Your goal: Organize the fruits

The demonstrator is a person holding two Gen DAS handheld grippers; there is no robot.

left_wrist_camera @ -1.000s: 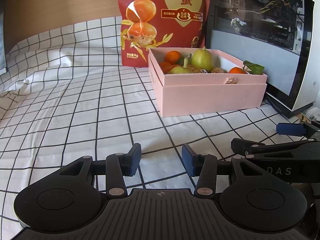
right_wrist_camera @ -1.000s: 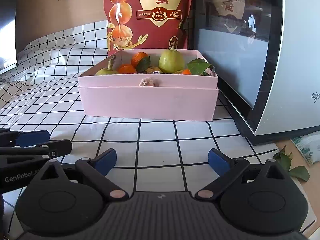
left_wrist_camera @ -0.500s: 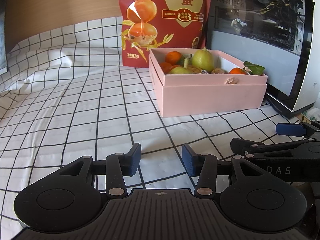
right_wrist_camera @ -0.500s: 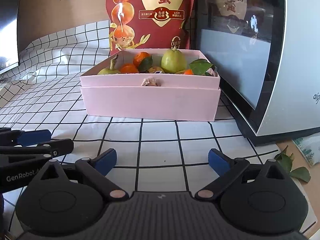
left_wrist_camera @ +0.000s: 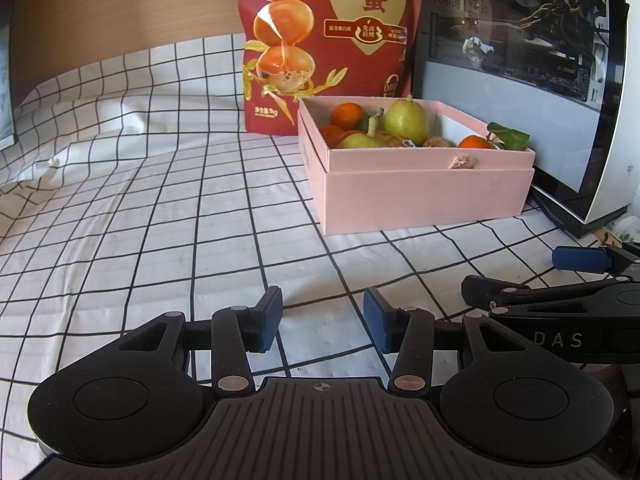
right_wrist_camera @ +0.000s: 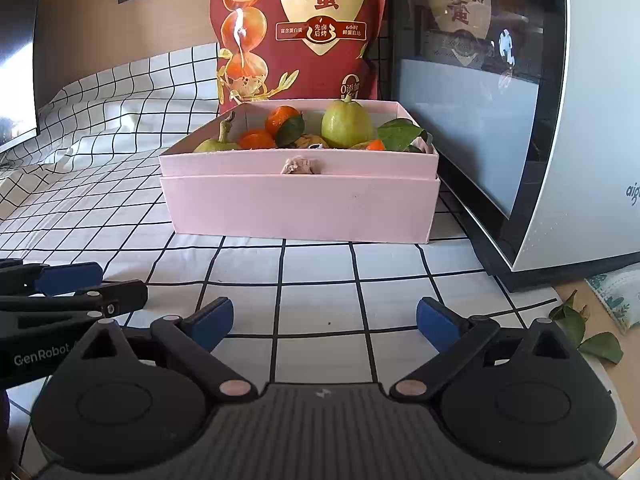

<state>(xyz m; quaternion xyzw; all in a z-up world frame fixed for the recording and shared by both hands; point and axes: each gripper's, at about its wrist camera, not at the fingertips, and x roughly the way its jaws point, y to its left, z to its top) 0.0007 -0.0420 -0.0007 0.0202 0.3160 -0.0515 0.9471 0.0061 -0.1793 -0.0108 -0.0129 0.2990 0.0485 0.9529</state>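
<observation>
A pink box (left_wrist_camera: 424, 196) (right_wrist_camera: 298, 208) stands on the checked cloth and holds fruit: a green pear (left_wrist_camera: 406, 122) (right_wrist_camera: 346, 124), oranges (left_wrist_camera: 347, 115) (right_wrist_camera: 282, 118), a second pear lying down (left_wrist_camera: 358, 140) (right_wrist_camera: 214, 144), and an orange with leaves (left_wrist_camera: 474, 142) (right_wrist_camera: 376, 145). My left gripper (left_wrist_camera: 322, 320) is open and empty, low over the cloth well short of the box. My right gripper (right_wrist_camera: 324, 320) is open wider and empty, also in front of the box. Each shows at the other view's edge.
A red snack bag (left_wrist_camera: 328, 36) (right_wrist_camera: 300, 28) stands behind the box. A white glass-sided computer case (left_wrist_camera: 560, 80) (right_wrist_camera: 540, 120) stands right of it. Loose leaves (right_wrist_camera: 588, 332) lie on the wood at right. The checked cloth (left_wrist_camera: 140, 200) spreads left.
Both views have shifted very slightly; the box sits a touch lower in the right wrist view. Both grippers stay open and empty.
</observation>
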